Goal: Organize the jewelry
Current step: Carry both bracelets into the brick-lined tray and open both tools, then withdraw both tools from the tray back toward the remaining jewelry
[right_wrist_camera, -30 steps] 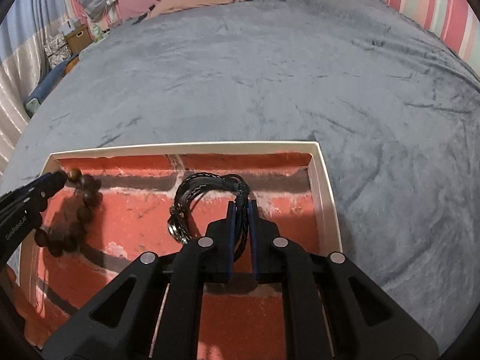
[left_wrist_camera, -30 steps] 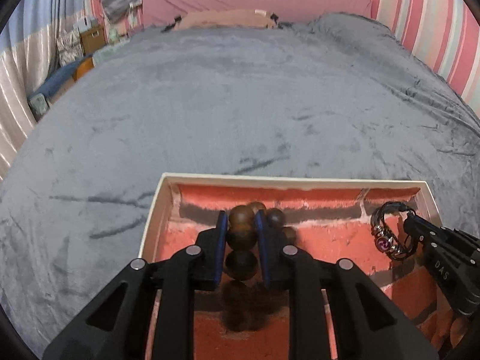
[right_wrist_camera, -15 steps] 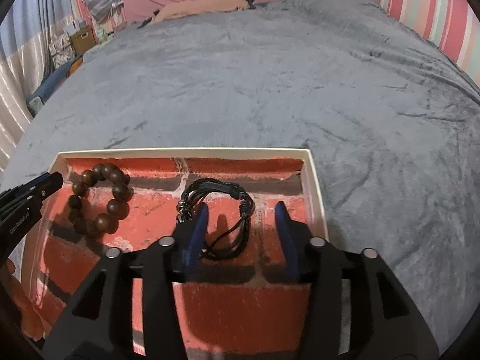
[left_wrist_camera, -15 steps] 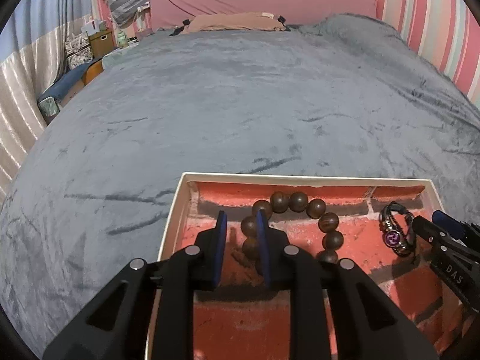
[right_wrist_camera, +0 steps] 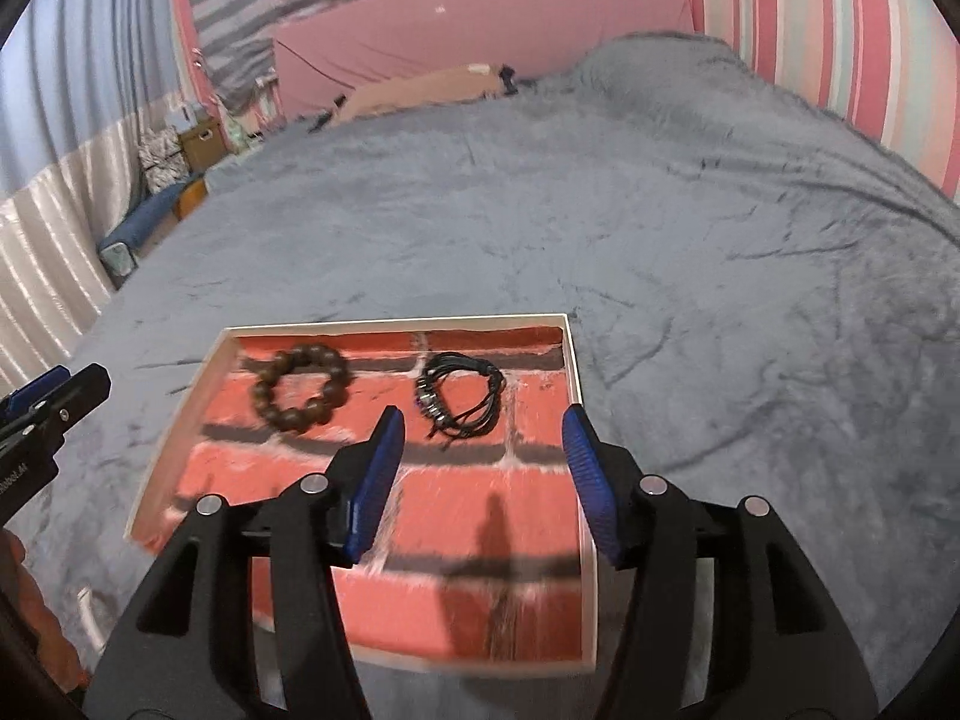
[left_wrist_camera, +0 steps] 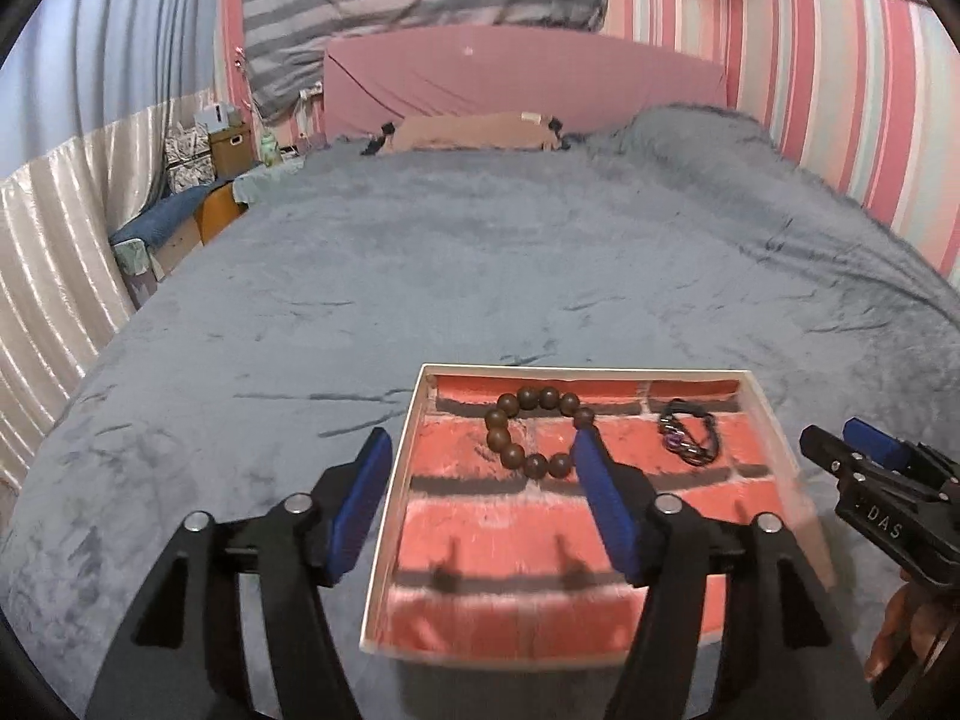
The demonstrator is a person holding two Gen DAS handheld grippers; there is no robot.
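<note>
A shallow white-rimmed tray (left_wrist_camera: pixel 403 468) with a red brick-pattern floor lies on the grey bedspread; it also shows in the right wrist view (right_wrist_camera: pixel 575 384). A brown wooden bead bracelet (left_wrist_camera: pixel 536 432) (right_wrist_camera: pixel 302 387) lies in its far left part. A black cord bracelet with metal charms (left_wrist_camera: pixel 688 440) (right_wrist_camera: pixel 461 397) lies to its right. My left gripper (left_wrist_camera: pixel 483 498) is open and empty, raised above the tray's near left side. My right gripper (right_wrist_camera: pixel 485 474) is open and empty, raised above the tray's near right part.
The grey plush bedspread (left_wrist_camera: pixel 480 264) surrounds the tray on all sides. A pink headboard (left_wrist_camera: pixel 522 84) and a tan pillow (left_wrist_camera: pixel 468 129) are at the far end. Boxes and a blue bundle (left_wrist_camera: pixel 174 216) sit off the bed's left edge.
Both grippers let go of their bracelets, opened wide, and pulled up and back. The bead bracelet and the cord bracelet now lie loose in the tray.
</note>
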